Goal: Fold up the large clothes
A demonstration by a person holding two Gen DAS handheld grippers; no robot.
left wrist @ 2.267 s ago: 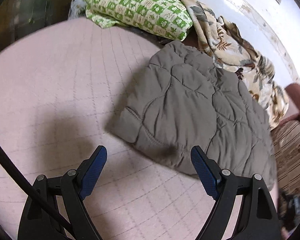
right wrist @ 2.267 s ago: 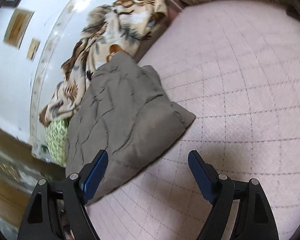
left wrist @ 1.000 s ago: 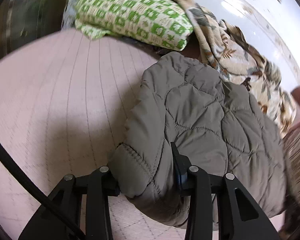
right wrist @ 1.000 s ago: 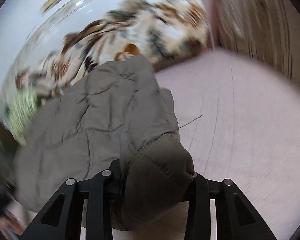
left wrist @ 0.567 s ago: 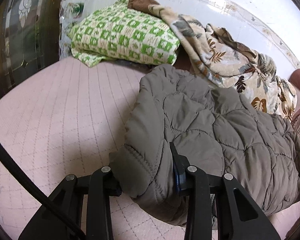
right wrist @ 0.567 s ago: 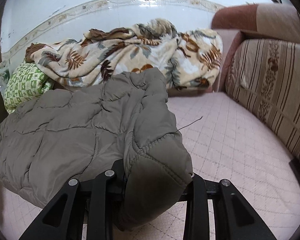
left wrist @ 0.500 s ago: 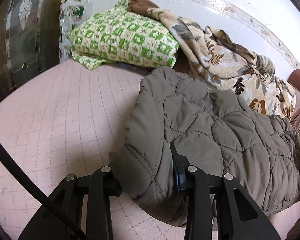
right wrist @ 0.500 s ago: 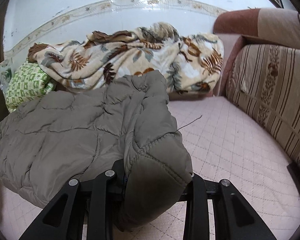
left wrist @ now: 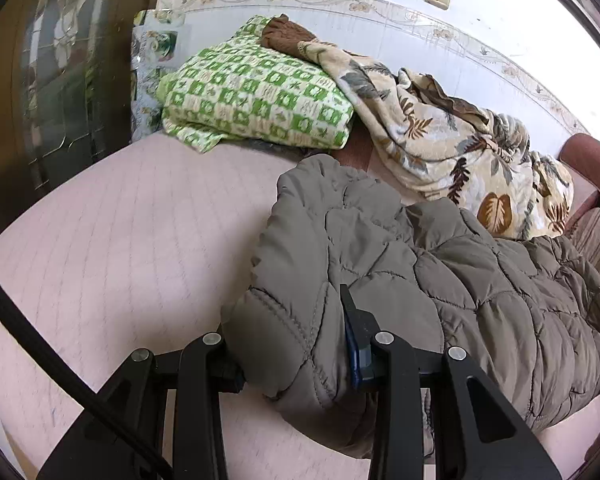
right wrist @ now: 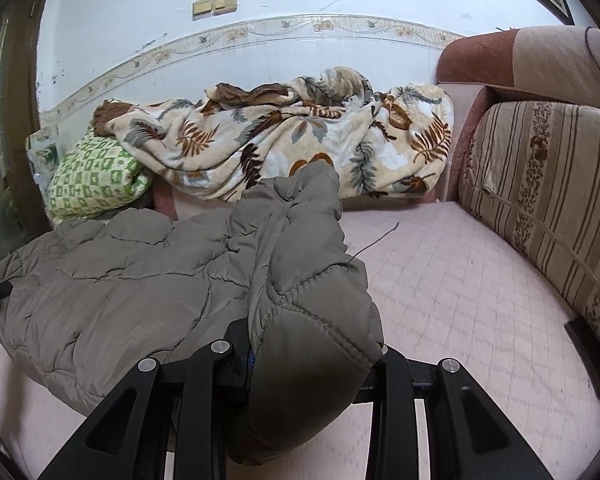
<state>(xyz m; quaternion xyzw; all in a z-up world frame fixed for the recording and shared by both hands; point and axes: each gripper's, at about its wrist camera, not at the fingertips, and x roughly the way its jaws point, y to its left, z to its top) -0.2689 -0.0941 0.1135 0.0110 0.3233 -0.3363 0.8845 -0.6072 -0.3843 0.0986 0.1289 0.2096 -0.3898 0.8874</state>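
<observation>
Left gripper (left wrist: 294, 354): both black arms are clamped on a thick bunch of the grey-brown quilted jacket (left wrist: 440, 280) at its near left corner; padding bulges out between and below the arms, and a blue pad shows on the inner face of the right-hand finger (left wrist: 354, 356). In the left wrist view the jacket lies across the pale pink quilted cover (left wrist: 132, 240) of the seat, stretching from the grip toward the right edge of the picture. Behind it, against the white wall (left wrist: 340, 4), sits a folded green-and-cream checked blanket (left wrist: 252, 100), with a leaf-patterned beige blanket (left wrist: 452, 140) heaped just beside it to the right and partly overlapping it. A black cable (left wrist: 40, 344) crosses the lower left corner.

Right gripper (right wrist: 314, 360): clenched on the jacket's opposite near corner; the stitched hem folds over and hangs down in front of the jaws, hiding most of both pads. In the right wrist view the jacket spreads leftward from the grip, its near edge appearing to hang clear of the cover, though this is not certain. The far part reaches the leaf-patterned blanket. A striped sofa cushion (right wrist: 548, 208) stands along the right side, and a loose thread (right wrist: 374, 242) trails from the jacket's hem across the pink cover.
</observation>
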